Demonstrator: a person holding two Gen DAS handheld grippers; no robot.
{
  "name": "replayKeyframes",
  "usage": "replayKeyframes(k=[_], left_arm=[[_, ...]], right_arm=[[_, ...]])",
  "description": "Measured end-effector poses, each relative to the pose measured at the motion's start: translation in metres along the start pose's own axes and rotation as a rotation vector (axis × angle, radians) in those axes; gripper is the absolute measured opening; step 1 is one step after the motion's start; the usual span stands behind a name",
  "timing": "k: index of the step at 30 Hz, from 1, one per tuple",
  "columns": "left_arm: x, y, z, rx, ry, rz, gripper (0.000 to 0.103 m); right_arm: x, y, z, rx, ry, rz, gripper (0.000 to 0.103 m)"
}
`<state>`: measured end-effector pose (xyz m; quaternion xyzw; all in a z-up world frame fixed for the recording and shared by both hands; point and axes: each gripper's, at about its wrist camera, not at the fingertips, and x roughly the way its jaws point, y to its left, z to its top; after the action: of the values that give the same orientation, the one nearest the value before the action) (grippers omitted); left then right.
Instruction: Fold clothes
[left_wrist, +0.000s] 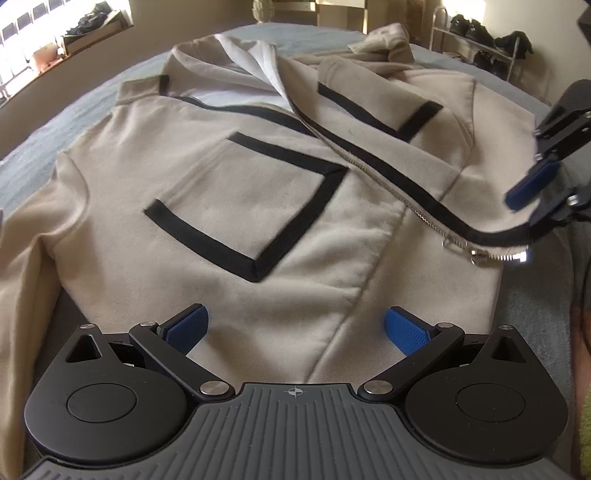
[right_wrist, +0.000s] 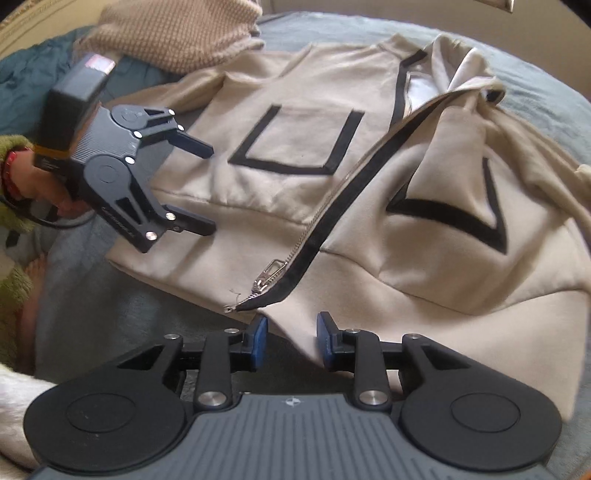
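Hiding the jacket (right_wrist: 295, 206) hem corner, right claw (right_wrist: 291, 341) gapes.

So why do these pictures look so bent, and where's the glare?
Left wrist view: the fisheye lens bows the grey bedspread; window glare washes out the top-left corner. Right wrist view: equally curved, softer light, blurry edges.

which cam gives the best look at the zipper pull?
Right wrist: the zipper pull sits near centre, sharp, close ahead of the right claw. Left wrist shows it smaller, toward the right edge, partly glared.
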<state>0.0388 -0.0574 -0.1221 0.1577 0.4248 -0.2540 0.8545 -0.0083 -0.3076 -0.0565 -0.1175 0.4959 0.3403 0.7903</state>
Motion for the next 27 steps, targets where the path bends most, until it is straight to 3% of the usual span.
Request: replayKeyframes(k=[2, 6, 12, 17, 22, 25, 27], left_arm=[[-0.006, 0.004, 0.004, -0.012, -0.024, 0.008, 0.103], [-0.011, 0.004, 0.018, -0.004, -0.072, -0.014, 0.103], [-0.008, -0.009, 0.038, 0.05, -0.114, -0.046, 0.103], [-0.009, 0.004, 0.044, 0.009, -0.127, -0.037, 0.103], [-0.005, 0.037, 0.042, -0.078, -0.106, 0.006, 0.103], [0.0, 0.055, 0.042, -0.13, -0.088, 0.028, 0.102], [0.003, 0.064, 0.043, -0.156, -0.08, 0.039, 0.102]], right_arm=[[-0.018, -0.006, 0.002, 0.036, -0.032, 0.023, 0.031], [-0.062, -0.04, 0.019, 0.231, -0.214, 0.09, 0.031], [-0.082, -0.104, 0.077, 0.533, -0.434, 0.147, 0.042], [-0.043, -0.179, 0.125, 0.878, -0.468, 0.234, 0.047], [0.029, -0.26, 0.149, 1.208, -0.423, 0.229, 0.048], [0.069, -0.298, 0.154, 1.354, -0.4, 0.236, 0.048], [0.09, -0.311, 0.161, 1.384, -0.377, 0.253, 0.048]])
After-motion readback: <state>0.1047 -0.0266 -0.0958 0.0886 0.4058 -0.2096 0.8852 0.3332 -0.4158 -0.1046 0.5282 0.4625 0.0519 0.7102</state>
